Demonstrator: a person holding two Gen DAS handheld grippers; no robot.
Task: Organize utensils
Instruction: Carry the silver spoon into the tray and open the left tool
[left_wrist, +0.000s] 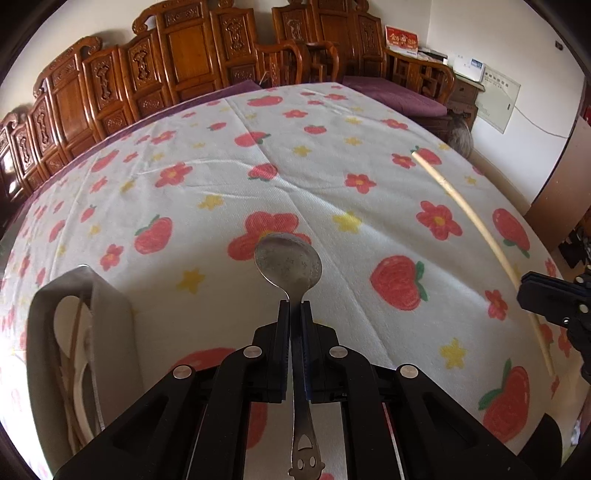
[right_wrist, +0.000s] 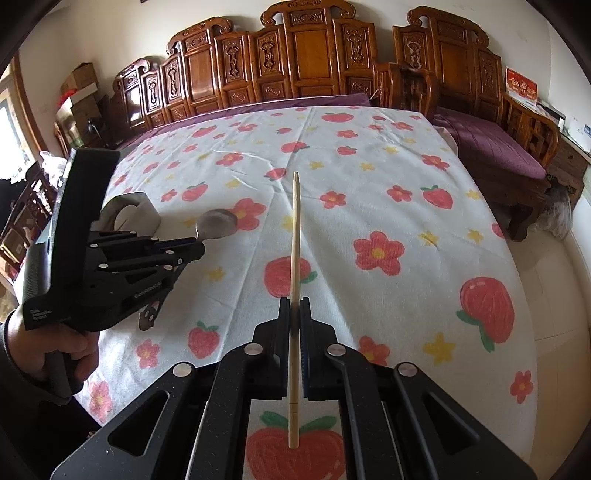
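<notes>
In the left wrist view, the left hand-held gripper (left_wrist: 294, 303) is clamped narrow on the neck of a metal spoon (left_wrist: 288, 263), just below its bowl. The bowl sticks out past the fingertips, above the worktop (left_wrist: 207, 177), which is covered in a white cloth printed with red flowers, strawberries and yellow stars. The spoon's handle runs back between the pads, and its end, with a cut-out face, shows at the bottom edge. To the lower left stands a grey holder (left_wrist: 79, 347) with a white utensil and thin sticks inside it. At the right edge the right hand-held gripper (left_wrist: 526, 293) reaches in, gripping a pale chopstick (left_wrist: 476, 221) that slants up and away over the cloth. Carved wooden furniture (left_wrist: 184, 62) lines the far wall. In the right wrist view, the right hand-held gripper (right_wrist: 294, 303) is closed tight on the chopstick (right_wrist: 295, 240), which points straight ahead with its thin tip far from the jaws and its thick end trailing back between the arms. On the left, the person's hand (right_wrist: 55, 343) holds the left hand-held gripper (right_wrist: 201, 246), with the spoon (right_wrist: 217, 223) bowl jutting beyond its tips and the handle end hanging below the body. The grey holder (right_wrist: 129, 212) stands on the worktop (right_wrist: 369, 166) just behind that tool.
</notes>
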